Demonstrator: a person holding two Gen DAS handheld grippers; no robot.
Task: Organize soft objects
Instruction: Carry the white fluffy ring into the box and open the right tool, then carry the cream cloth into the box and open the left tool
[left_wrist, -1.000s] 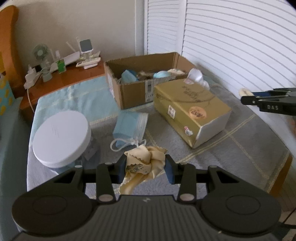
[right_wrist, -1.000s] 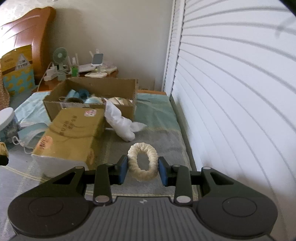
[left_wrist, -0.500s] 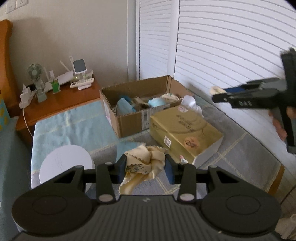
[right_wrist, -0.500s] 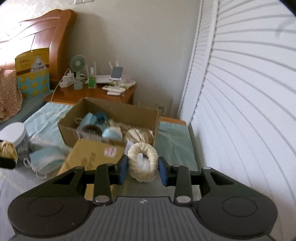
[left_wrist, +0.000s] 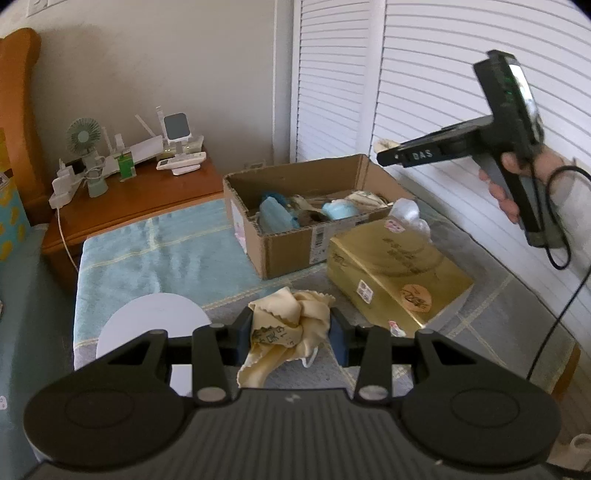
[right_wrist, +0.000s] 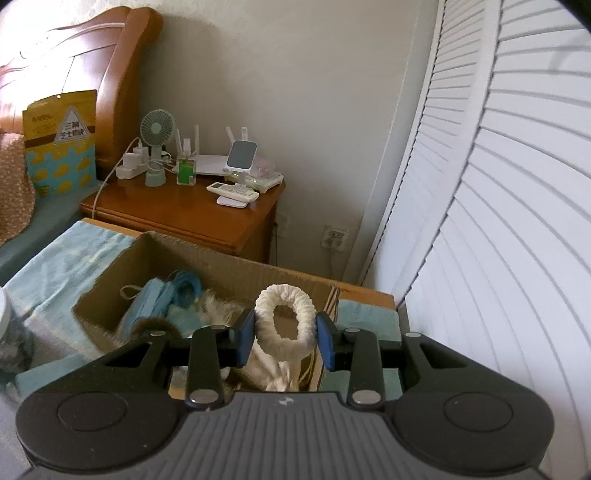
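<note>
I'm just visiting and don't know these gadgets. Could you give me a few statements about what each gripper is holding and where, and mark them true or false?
1. The left gripper is shut on a crumpled cream cloth. True.
2. The right gripper is empty. False: it is shut on a white fluffy ring.
3. The ring is held above the open cardboard box. True.
4. The cardboard box is empty. False: blue and pale soft things already lie inside it.
5. A gold box lies beside the cardboard box on the bed. True.
</note>
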